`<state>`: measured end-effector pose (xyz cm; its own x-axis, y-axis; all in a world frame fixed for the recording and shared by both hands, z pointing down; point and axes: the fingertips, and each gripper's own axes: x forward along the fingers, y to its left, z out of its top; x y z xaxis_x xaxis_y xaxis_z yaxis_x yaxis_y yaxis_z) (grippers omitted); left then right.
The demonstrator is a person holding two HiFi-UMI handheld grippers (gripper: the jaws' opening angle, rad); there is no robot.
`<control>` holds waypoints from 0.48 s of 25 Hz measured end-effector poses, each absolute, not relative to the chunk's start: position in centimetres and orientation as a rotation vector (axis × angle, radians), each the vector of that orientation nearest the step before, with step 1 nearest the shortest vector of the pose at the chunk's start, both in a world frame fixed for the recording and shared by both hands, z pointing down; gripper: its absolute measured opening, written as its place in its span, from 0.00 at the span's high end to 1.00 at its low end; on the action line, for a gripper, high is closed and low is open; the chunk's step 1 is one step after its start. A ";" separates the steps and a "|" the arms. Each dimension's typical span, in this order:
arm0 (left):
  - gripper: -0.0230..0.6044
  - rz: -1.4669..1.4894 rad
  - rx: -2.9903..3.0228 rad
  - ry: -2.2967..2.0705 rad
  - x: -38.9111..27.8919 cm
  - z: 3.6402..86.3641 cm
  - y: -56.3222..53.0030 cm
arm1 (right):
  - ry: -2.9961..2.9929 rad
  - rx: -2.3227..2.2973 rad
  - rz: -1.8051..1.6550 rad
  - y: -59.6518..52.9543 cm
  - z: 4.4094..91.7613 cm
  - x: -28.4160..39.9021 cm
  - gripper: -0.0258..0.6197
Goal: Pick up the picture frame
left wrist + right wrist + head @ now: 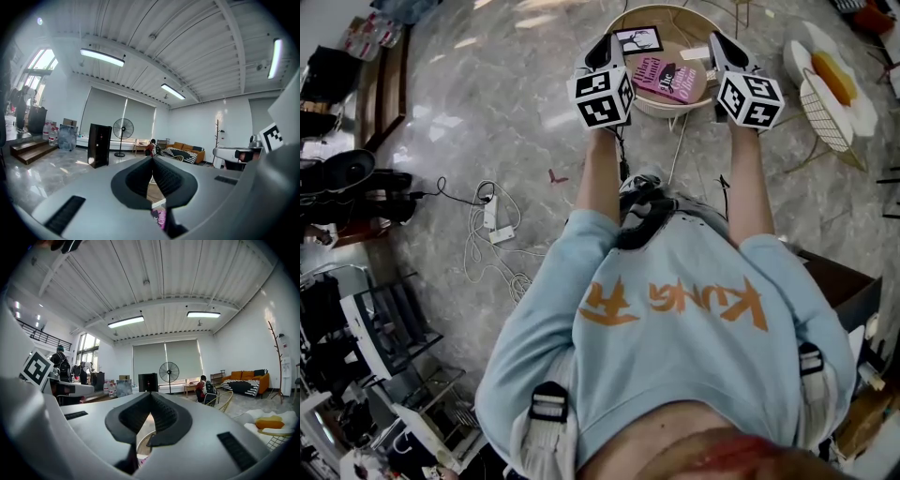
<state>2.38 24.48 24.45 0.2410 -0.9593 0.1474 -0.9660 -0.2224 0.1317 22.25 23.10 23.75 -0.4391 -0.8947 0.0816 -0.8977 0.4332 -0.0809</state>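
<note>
A small black picture frame with a white print lies on the far left part of a round wooden table. A pink book lies beside it; its edge shows below the jaws in the left gripper view. My left gripper hangs over the table's left rim, just left of the frame, shut and empty. My right gripper is held over the table's right rim, also shut with nothing in it. In both gripper views the jaws meet and point level across the room.
To the right of the table are a wire basket and a white flower-shaped cushion bearing an orange thing. A power strip with cables lies on the marble floor at left. Dark equipment and shelves crowd the left edge.
</note>
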 end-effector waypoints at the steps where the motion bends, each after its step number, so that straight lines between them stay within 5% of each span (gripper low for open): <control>1: 0.93 0.057 2.321 -1.822 2.5 24.3 24.4 | -2.643 1.658 0.178 22.9 23.6 22.3 0.96; 12: 0.93 0.015 2.324 -1.837 1.6 23.8 20.2 | -2.665 1.670 0.162 18.8 23.2 22.3 0.96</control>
<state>1.64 20.15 23.75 0.2371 -0.9642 0.1185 -0.9661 -0.2211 0.1335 22.34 18.79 23.22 -0.4378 -0.8978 0.0481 -0.8970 0.4325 -0.0910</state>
